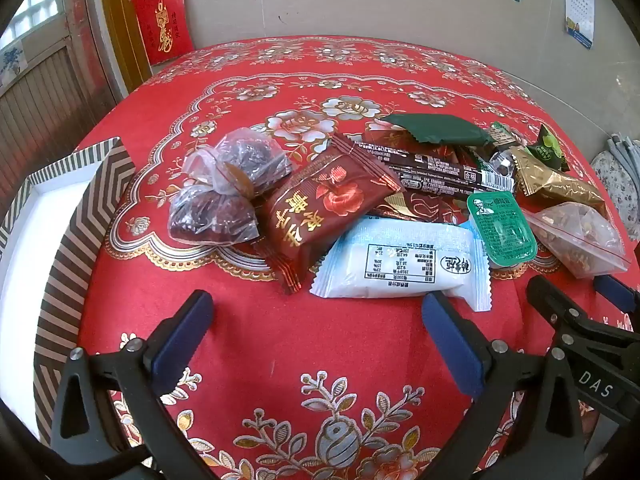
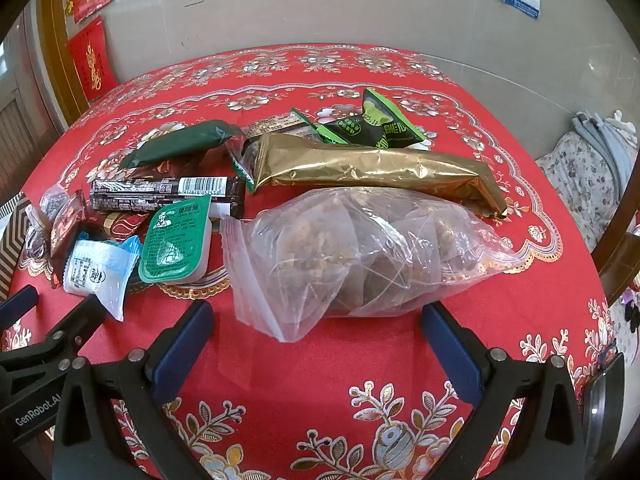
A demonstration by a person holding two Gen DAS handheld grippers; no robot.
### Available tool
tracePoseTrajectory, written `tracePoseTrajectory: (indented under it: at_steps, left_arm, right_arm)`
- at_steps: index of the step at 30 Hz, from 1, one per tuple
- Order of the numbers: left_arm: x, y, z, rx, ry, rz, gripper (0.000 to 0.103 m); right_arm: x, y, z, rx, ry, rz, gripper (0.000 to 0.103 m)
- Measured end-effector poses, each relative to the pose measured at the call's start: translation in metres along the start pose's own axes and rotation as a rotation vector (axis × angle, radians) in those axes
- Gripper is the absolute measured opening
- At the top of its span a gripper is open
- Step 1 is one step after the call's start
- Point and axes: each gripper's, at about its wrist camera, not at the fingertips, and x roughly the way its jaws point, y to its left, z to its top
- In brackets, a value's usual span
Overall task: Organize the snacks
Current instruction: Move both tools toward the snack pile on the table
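Snacks lay in a loose heap across the middle of a round table [image 1: 248, 344] under a red cloth with gold and silver flowers. At the table's left edge stood the largest thing, a box [image 1: 60, 240] with brown-and-white chevron walls and a white inside; nothing showed in the part of it that was visible. Next in size came a clear zip bag [image 2: 360, 256] on the right of the heap, holding brownish lumps in thin pouches, with a long gold foil packet [image 2: 376, 172] just behind it. Toward the left sat a dark red wrapper [image 1: 328, 208] printed with a rose, partly over a pale blue and white packet [image 1: 404, 260]. Two knotted clear bags [image 1: 228, 192] of dark fruit lay left of these. A dark bar [image 1: 436, 168] with a barcode, a dark green wrapper [image 1: 436, 128] and a small green-lidded sauce tub [image 1: 502, 228] filled the middle and far side.

Both the left gripper [image 1: 316, 340] and the right gripper [image 2: 316, 344] hung over the near cloth, jaws wide apart and holding nothing.
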Motion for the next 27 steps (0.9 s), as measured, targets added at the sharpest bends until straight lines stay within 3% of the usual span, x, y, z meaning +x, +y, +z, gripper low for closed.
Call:
tracePoseTrajectory:
  at_steps: [9, 12, 20, 27]
  left_arm:
    - [-0.021, -0.002, -0.02, 0.041, -0.011, -0.007, 0.103]
    - [-0.045, 0.0, -0.027, 0.068, -0.068, -0.008, 0.103]
    - [-0.094, 0.018, -0.032, 0.05, -0.198, -0.06, 0.103]
    - [-0.112, 0.035, -0.034, 0.034, -0.273, -0.06, 0.103]
  right_arm:
    - [-0.016, 0.001, -0.01, -0.012, -0.014, -0.001, 0.103]
    - [-0.045, 0.0, -0.018, -0.007, -0.096, 0.0, 0.103]
    - [-0.112, 0.006, -0.028, 0.008, -0.296, 0.154, 0.103]
    - [-0.118, 0.012, -0.032, 0.002, -0.316, 0.222, 0.103]
